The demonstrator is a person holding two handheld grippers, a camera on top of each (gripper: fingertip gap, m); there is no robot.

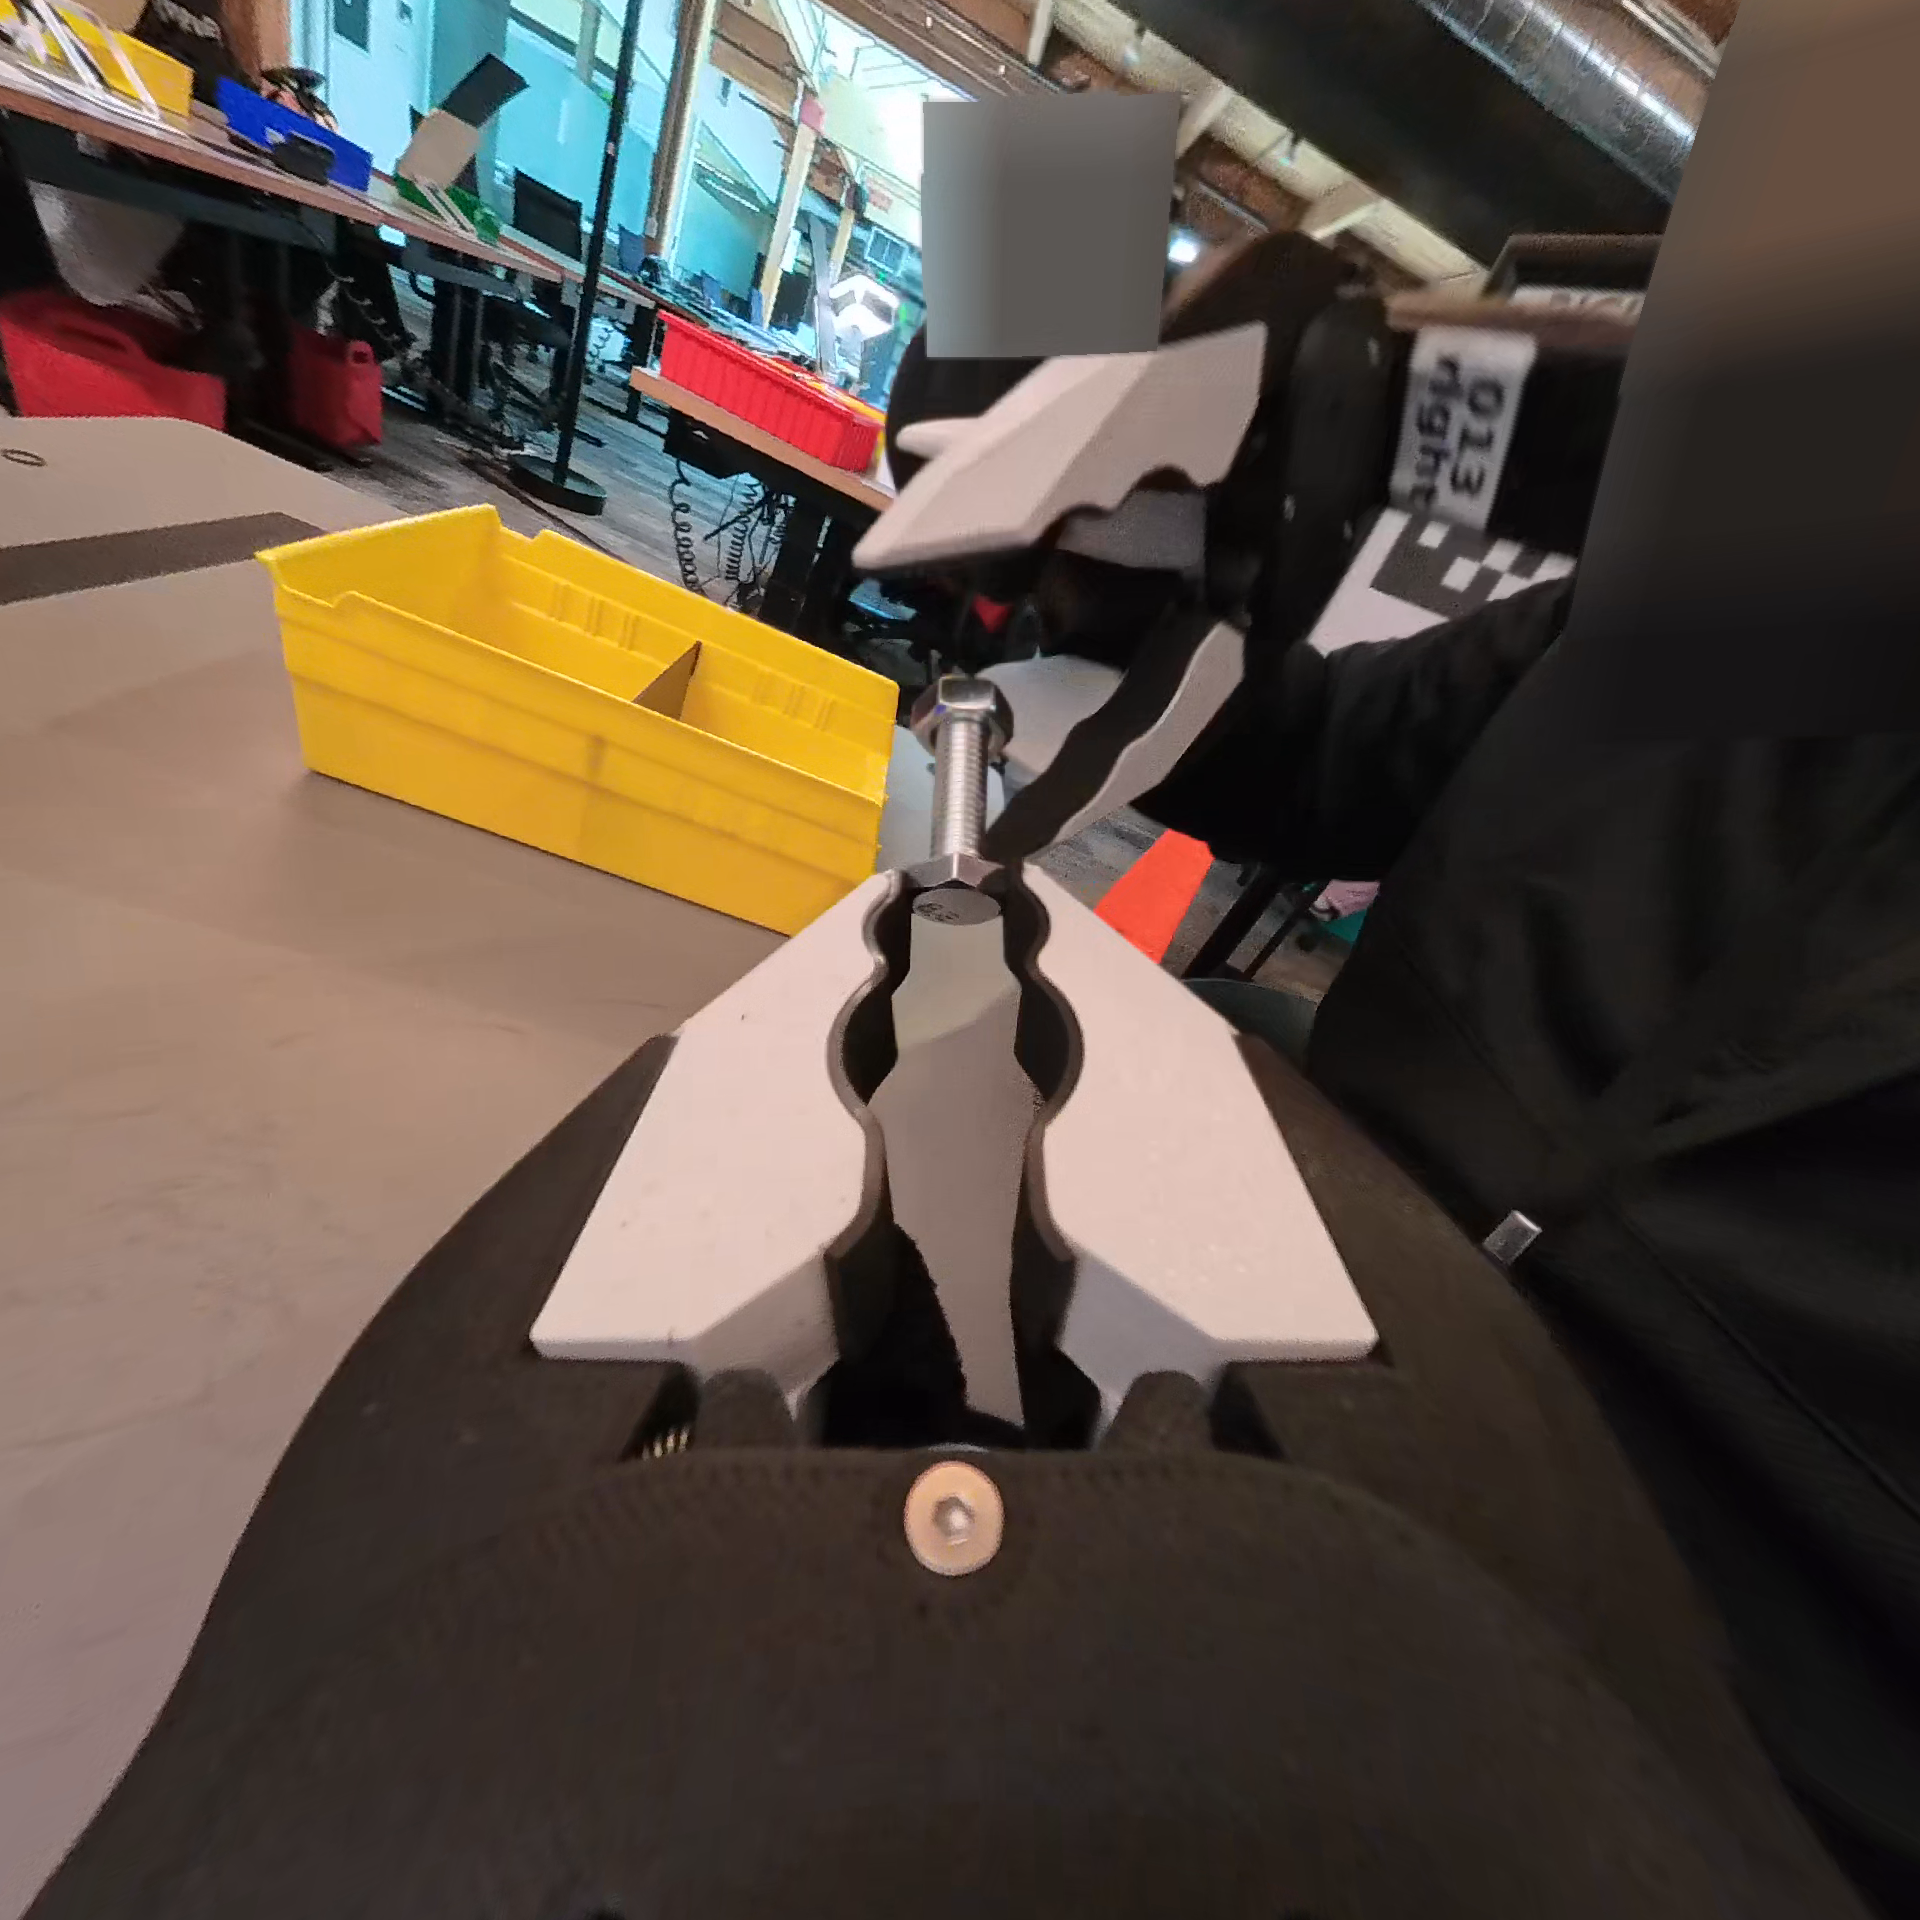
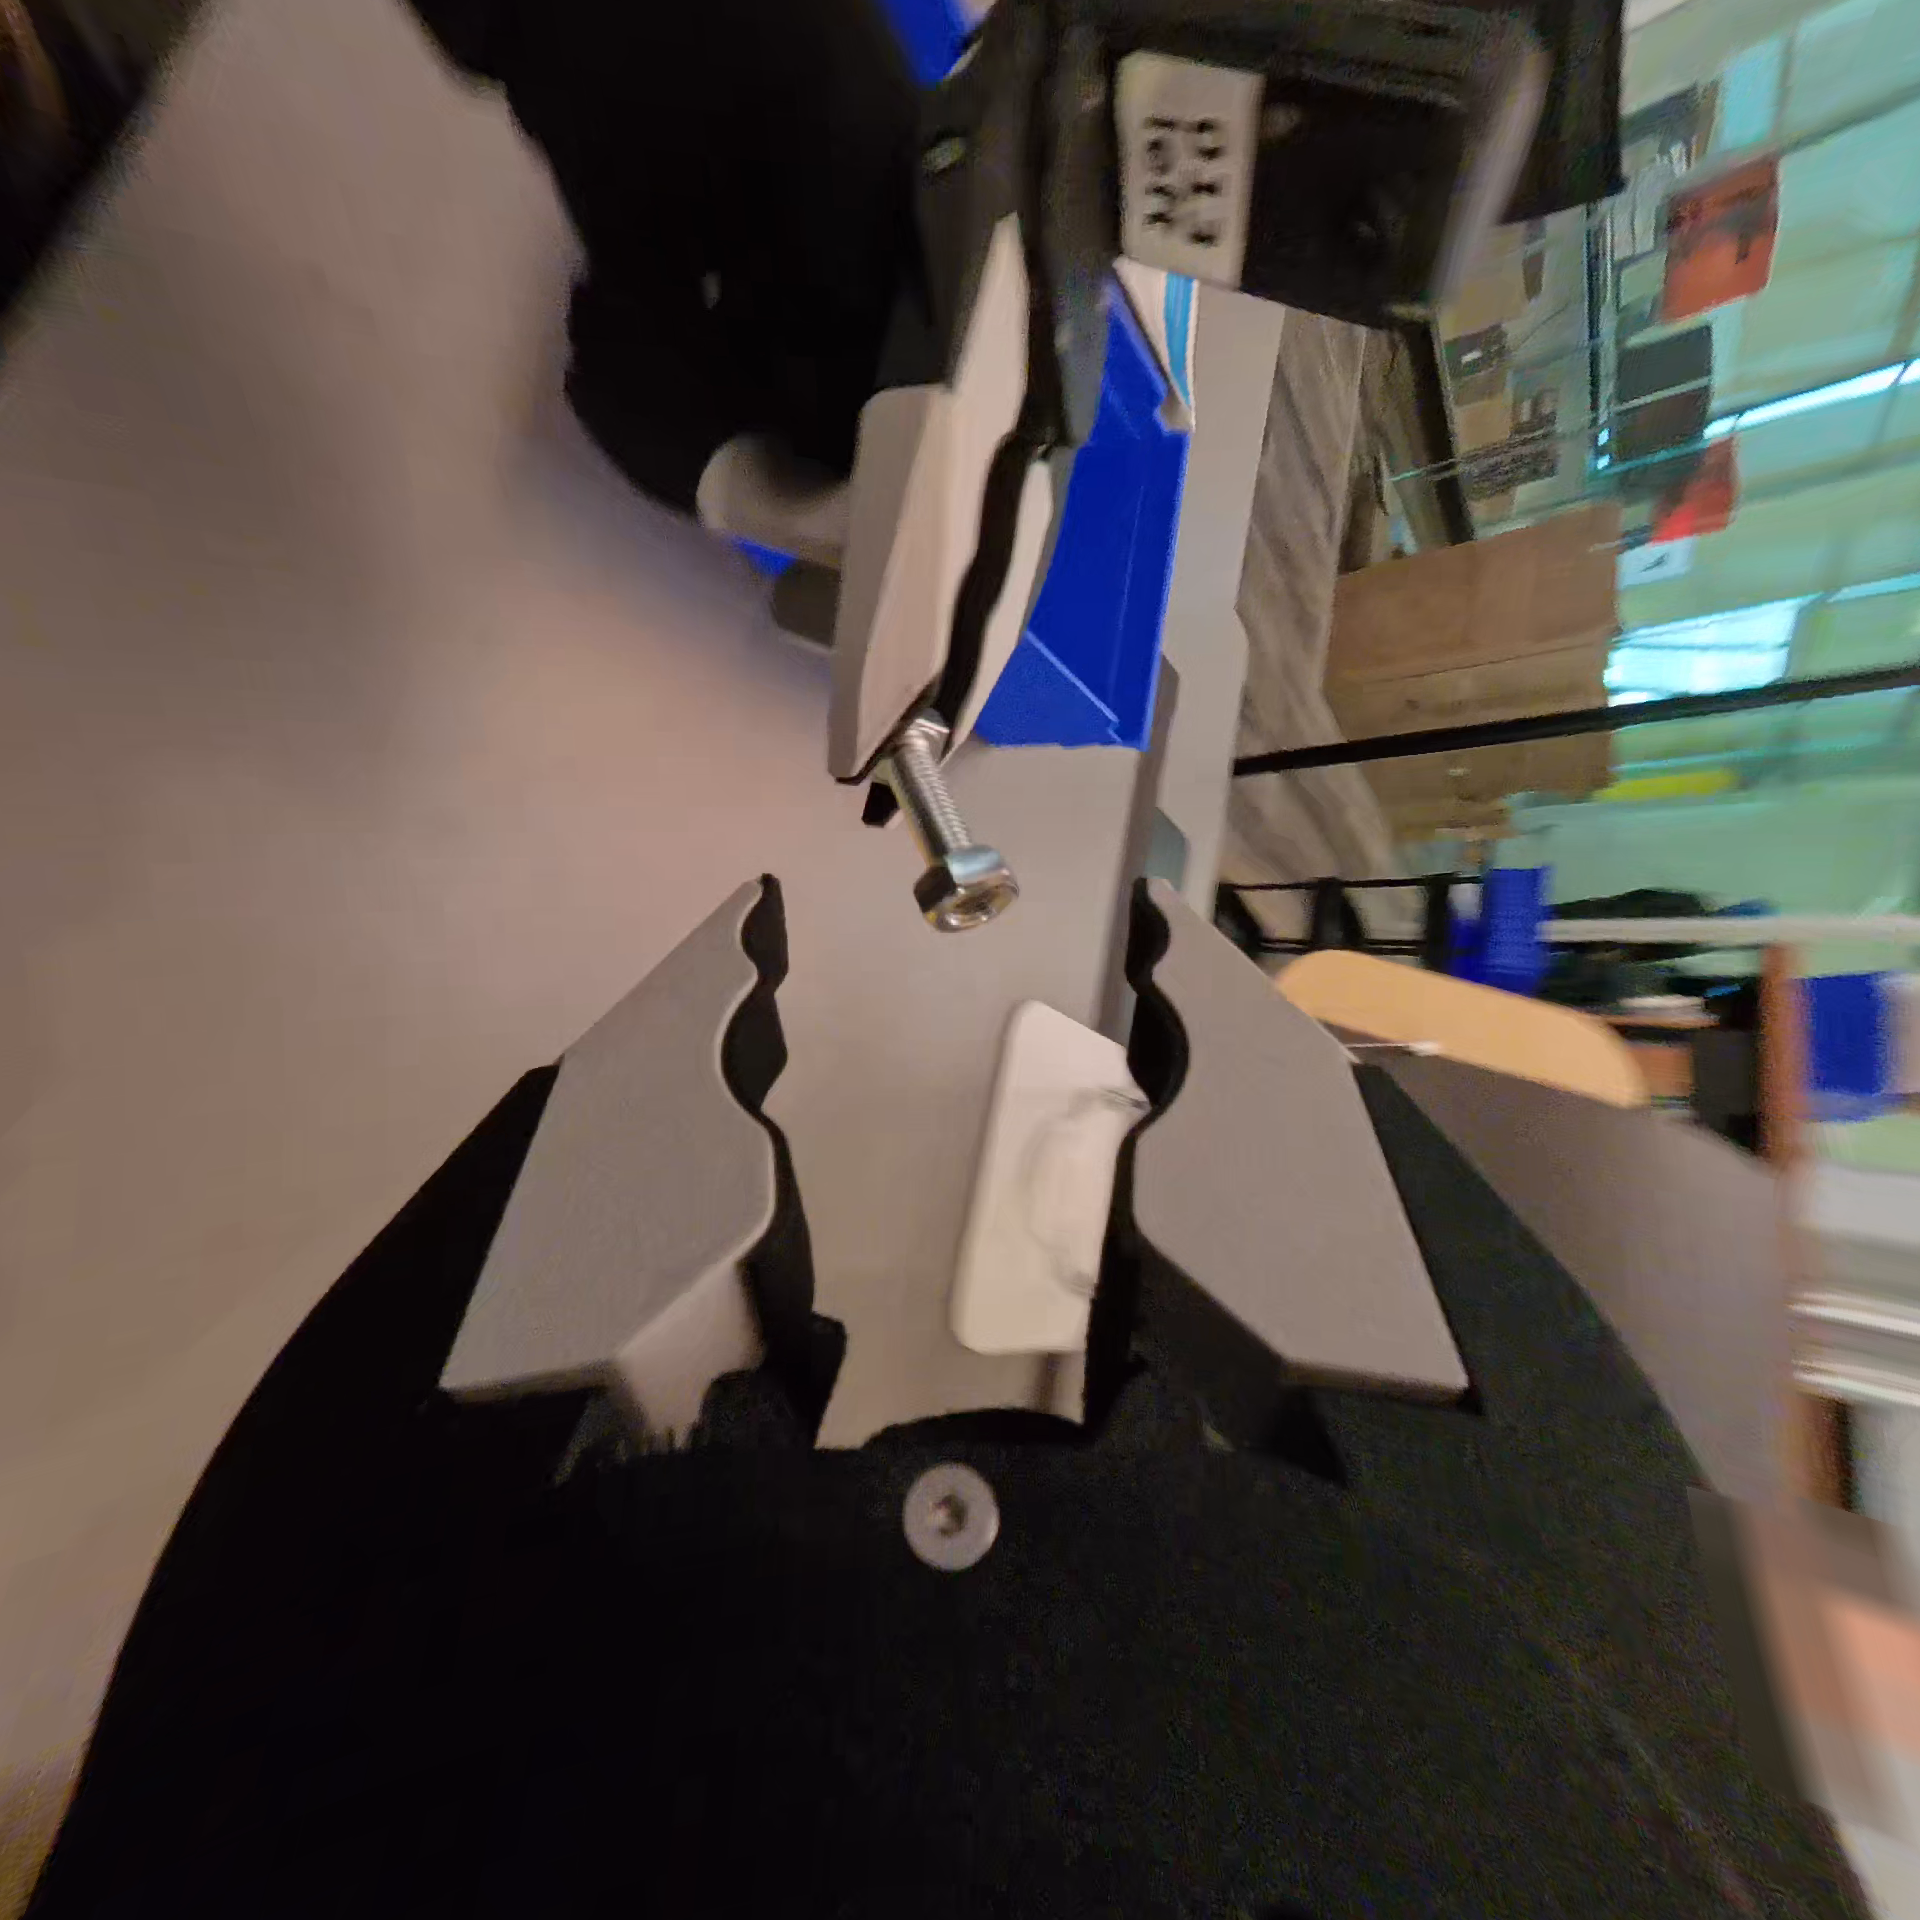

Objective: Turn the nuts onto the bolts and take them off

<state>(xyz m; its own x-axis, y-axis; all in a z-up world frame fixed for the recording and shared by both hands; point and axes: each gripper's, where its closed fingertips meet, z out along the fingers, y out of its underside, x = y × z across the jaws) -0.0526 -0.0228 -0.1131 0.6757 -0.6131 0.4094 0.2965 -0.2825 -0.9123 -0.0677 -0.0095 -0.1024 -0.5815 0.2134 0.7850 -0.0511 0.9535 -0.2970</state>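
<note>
My left gripper (image 1: 954,885) is shut on the hex head of a silver bolt (image 1: 958,795). The bolt stands out past its fingertips with a hex nut (image 1: 962,715) at the far end of the thread. My right gripper (image 2: 956,896) is open, and the nut (image 2: 966,896) sits just at the gap between its fingertips without touching them. In the left wrist view the right gripper (image 1: 948,675) comes in from the upper right, one finger (image 1: 1070,457) above the nut and one beside the thread. In the right wrist view the left gripper (image 2: 896,743) holds the bolt (image 2: 928,779) from above.
A yellow bin (image 1: 582,717) with a cardboard divider stands on the grey table (image 1: 260,1039) to the left. A blue bin (image 2: 1091,582) shows behind the left gripper. A white plastic piece (image 2: 1044,1174) lies on the table. A person's black sleeve (image 1: 1558,987) fills the right side. Both grippers' tips are close together, under 4 cm apart.
</note>
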